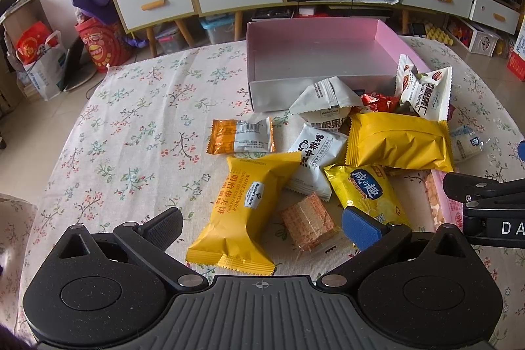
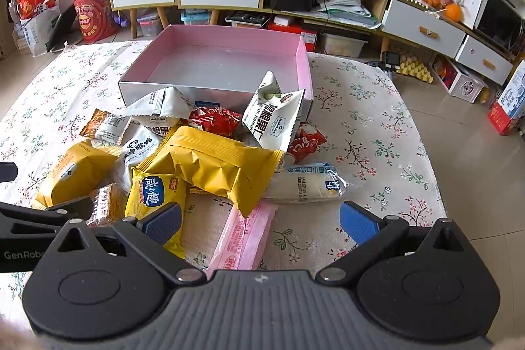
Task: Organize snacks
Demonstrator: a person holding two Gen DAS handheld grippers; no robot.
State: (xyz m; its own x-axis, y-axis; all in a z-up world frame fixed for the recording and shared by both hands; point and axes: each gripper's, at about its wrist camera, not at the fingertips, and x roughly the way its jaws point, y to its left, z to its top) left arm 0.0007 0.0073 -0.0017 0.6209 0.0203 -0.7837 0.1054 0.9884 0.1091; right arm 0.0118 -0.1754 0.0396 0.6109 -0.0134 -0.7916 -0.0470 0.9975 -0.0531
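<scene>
The snacks lay in a loose pile on the flowered tablecloth (image 1: 131, 127), just in front of the pink box (image 1: 387, 36). The box was a shallow cardboard tray, pink on the inside walls and silver-grey on the outside and bottom, with nothing visible inside it. Nearest to the left gripper (image 1: 262, 223) was a puffy yellow waffle packet (image 1: 244, 202) of shiny foil, printed "Member's Mark" and "WAFFLE SANDWICH". Beside it sat a small clear-wrapped cracker block (image 1: 308, 227) with a grid texture, and a yellow chip bag (image 1: 364, 191) with a blue oval label in Chinese letters. Behind them were a white packet with a cartoon face (image 1: 311, 153), an orange sachet with a barcode label (image 1: 241, 136), and a large crinkled plain yellow packet (image 2: 216, 159) with zigzag ends. Two white pecan packets (image 2: 272, 120) read "Member's Mark" and "Pecan Kernels"; one leaned against the front wall of the box. Red foil wrappers (image 2: 213, 120) lay between them. A clear sleeve with a white roll (image 2: 308, 182) lay at the right of the pile, and a long pink stick packet (image 2: 246, 238) pointed toward the right gripper (image 2: 261, 222).

Both grippers hovered low over the near edge of the pile with their jaws spread wide, grasping nothing. The right gripper's pads were blue rubber; the left one showed one black and one blue pad. "GenRobo" was readable on the left gripper's side in the right wrist view.
</scene>
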